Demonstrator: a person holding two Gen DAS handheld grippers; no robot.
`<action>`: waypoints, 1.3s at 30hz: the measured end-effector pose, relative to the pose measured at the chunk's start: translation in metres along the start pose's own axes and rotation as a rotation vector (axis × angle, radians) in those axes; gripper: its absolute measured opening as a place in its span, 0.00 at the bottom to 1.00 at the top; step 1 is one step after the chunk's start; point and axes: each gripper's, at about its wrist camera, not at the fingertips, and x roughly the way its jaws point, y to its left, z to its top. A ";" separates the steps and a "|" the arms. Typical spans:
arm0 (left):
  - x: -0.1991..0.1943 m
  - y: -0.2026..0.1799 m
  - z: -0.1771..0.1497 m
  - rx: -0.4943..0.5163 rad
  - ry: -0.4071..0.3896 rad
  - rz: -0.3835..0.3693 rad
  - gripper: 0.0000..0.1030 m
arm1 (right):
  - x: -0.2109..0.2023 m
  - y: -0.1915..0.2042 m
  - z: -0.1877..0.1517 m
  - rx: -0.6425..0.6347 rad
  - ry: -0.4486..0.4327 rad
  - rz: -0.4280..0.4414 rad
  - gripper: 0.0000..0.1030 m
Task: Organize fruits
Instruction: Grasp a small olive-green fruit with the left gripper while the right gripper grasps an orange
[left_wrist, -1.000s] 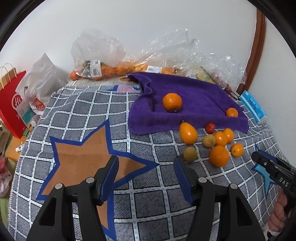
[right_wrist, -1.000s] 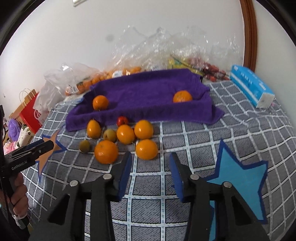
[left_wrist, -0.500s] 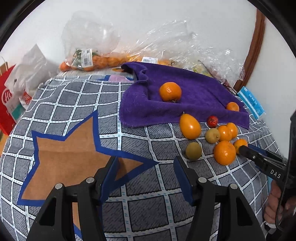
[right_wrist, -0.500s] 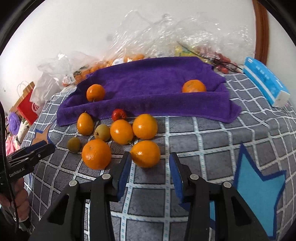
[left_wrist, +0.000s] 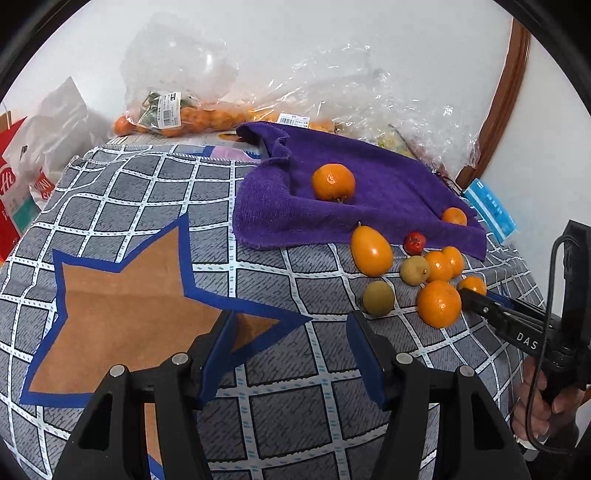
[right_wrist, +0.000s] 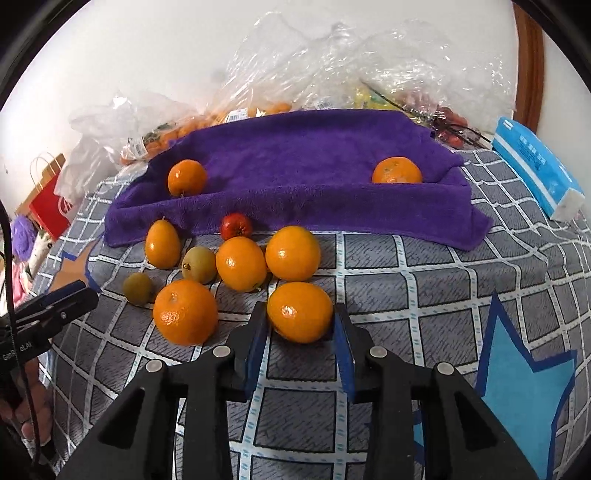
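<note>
A purple towel (right_wrist: 314, 155) holds two oranges, one at its left (right_wrist: 186, 177) and one at its right (right_wrist: 397, 170). Several loose fruits lie in front of it: oranges, two small green fruits and a small red one (right_wrist: 236, 226). My right gripper (right_wrist: 300, 325) is open, its blue pads on either side of the nearest orange (right_wrist: 300, 316). In the left wrist view it shows (left_wrist: 480, 297) beside the fruit cluster. My left gripper (left_wrist: 288, 350) is open and empty above the brown star, left of a green fruit (left_wrist: 378, 297).
Clear plastic bags of fruit (left_wrist: 177, 114) lie behind the towel along the wall. A blue tissue pack (right_wrist: 535, 166) lies at the right. A red paper bag (right_wrist: 50, 206) stands off the left edge. The grey checked cloth (right_wrist: 424, 266) covers the surface.
My right gripper has moved forward until its pads flank the nearest orange. My left gripper has drifted forward and right toward the fruit.
</note>
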 end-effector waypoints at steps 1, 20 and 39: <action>-0.001 0.000 0.000 0.000 -0.003 -0.001 0.58 | -0.001 0.000 0.000 0.000 -0.004 0.000 0.33; 0.015 -0.060 0.016 0.092 0.051 -0.007 0.53 | -0.049 -0.034 -0.022 -0.018 -0.085 -0.041 0.33; 0.038 -0.070 0.013 0.126 0.064 0.027 0.34 | -0.032 -0.046 -0.029 0.012 -0.031 -0.049 0.33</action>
